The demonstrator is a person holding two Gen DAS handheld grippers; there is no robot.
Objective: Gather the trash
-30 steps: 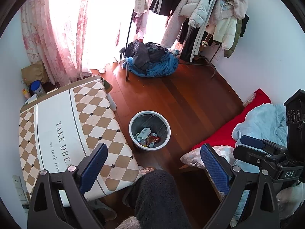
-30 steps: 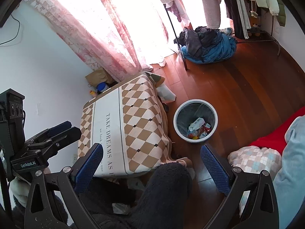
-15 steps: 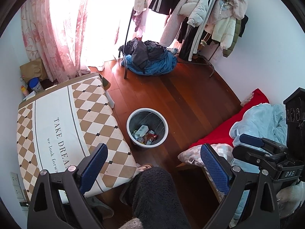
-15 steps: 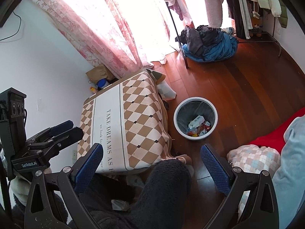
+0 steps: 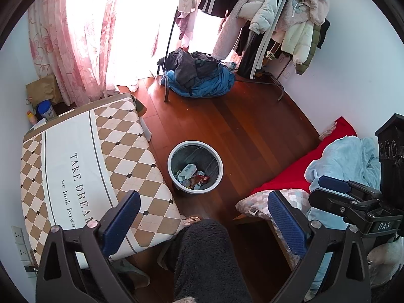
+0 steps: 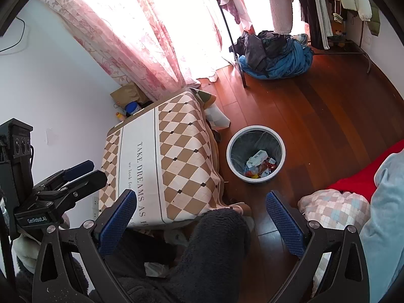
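Note:
A round white-rimmed trash bin [image 5: 219, 161] with a dark liner stands on the wooden floor beside the table; it also shows in the right wrist view [image 6: 255, 129]. Wrappers and a small white box [image 5: 189, 170] lie at its bottom, also seen in the right wrist view [image 6: 257, 157]. My left gripper [image 5: 204, 221] is open and empty, held high above the floor. My right gripper [image 6: 200, 218] is open and empty too. Each gripper shows at the other view's edge: the right one [image 5: 353, 194], the left one [image 6: 73, 176].
A low table with a checkered cloth [image 5: 83, 166] stands left of the bin. A bed with a red sheet [image 5: 298, 171], a checked pillow and a blue blanket is at the right. A clothes pile [image 5: 199, 75] and clothes rack [image 5: 275, 25] are at the back. The person's dark fuzzy leg [image 5: 207, 257] is below.
Both grippers have drifted slightly and the view has shifted a little; the bin sits a bit more to the left in the left wrist view. Both stay open and empty.

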